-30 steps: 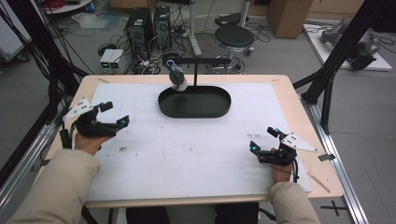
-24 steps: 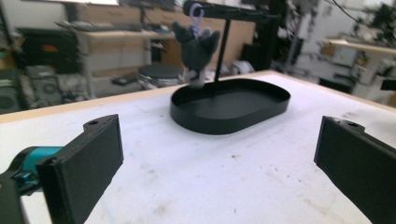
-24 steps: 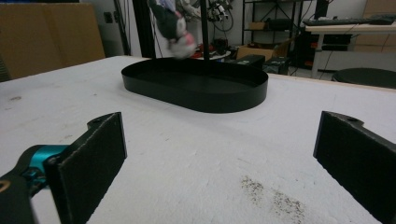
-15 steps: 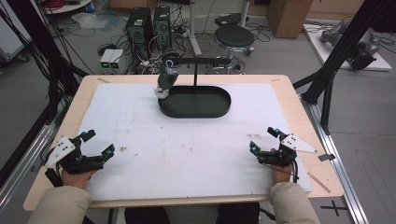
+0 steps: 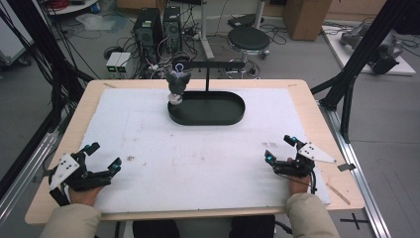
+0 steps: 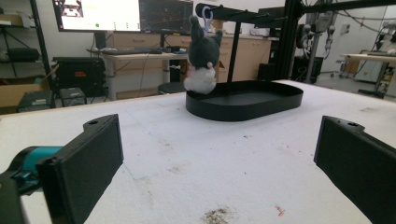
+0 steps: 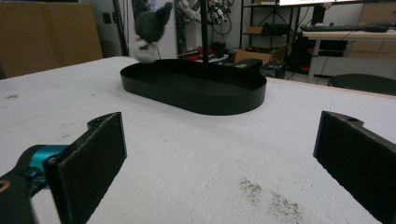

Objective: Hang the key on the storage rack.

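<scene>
A: Item one, nearest me: left tool [image 5: 101, 158], at the near-left corner of the desk [image 5: 317, 99]. A second ago it sat farther up the left side; I have drawn it back to the near edge. Jaws spread wide, nothing between them.

B: Right side?

A: Item two: right tool [image 5: 281, 148], near-right corner, same place as a second ago. Jaws wide apart, holding nothing. Both rest on the white mat [image 5: 208, 163], well apart from each other.

B: What do you take from the pull-back?

A: My judgement: the hanging is finished and I am parking the hands.

B: Containers?

A: Item three, far middle of the mat: black oval tray [image 5: 233, 118]. Its floor looks bare in the right tool's view [image 7: 196, 79]. An upright post [image 5: 206, 84] rises from it and carries a crossbar [image 5: 213, 64].

B: And the toy?

A: Item four: grey-and-white plush keychain [image 5: 177, 85], hanging by its loop from the crossbar's left end, over the tray's left rim. It has swung slightly between pictures; whether it touches the rim, I cannot tell.
</scene>
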`<state>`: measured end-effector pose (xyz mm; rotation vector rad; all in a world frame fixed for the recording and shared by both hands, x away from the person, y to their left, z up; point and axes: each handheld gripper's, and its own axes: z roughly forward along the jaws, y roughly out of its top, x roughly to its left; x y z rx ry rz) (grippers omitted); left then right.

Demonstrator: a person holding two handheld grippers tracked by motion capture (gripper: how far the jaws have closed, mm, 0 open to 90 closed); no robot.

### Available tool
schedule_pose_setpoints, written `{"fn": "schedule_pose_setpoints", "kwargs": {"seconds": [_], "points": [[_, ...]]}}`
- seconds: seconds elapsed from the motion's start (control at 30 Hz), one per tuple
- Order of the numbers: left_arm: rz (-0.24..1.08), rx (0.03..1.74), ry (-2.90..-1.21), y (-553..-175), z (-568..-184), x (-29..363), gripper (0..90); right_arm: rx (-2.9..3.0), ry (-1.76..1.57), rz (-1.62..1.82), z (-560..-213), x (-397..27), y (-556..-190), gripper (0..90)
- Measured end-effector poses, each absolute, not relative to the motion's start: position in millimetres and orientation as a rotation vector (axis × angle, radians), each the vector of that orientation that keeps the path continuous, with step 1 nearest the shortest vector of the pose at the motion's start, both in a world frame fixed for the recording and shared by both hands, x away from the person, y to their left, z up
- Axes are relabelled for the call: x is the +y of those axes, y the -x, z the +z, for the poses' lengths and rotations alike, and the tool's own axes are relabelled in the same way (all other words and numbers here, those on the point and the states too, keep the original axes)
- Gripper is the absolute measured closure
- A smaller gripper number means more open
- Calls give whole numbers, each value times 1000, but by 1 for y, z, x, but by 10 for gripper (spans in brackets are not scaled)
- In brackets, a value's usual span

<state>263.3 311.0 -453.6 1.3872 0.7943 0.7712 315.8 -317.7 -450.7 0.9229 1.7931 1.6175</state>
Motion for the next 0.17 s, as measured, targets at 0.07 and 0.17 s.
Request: {"fn": "schedule_pose_setpoints", "kwargs": {"seconds": [0.07,0.17], "points": [[773,793,-1383,-263,-454,311,17,1793,-918,1613,-451,-318,-316,17],[777,788,-1392,-263,-454,311,17,1794,-924,1616,-451,-318,-316,16]]}}
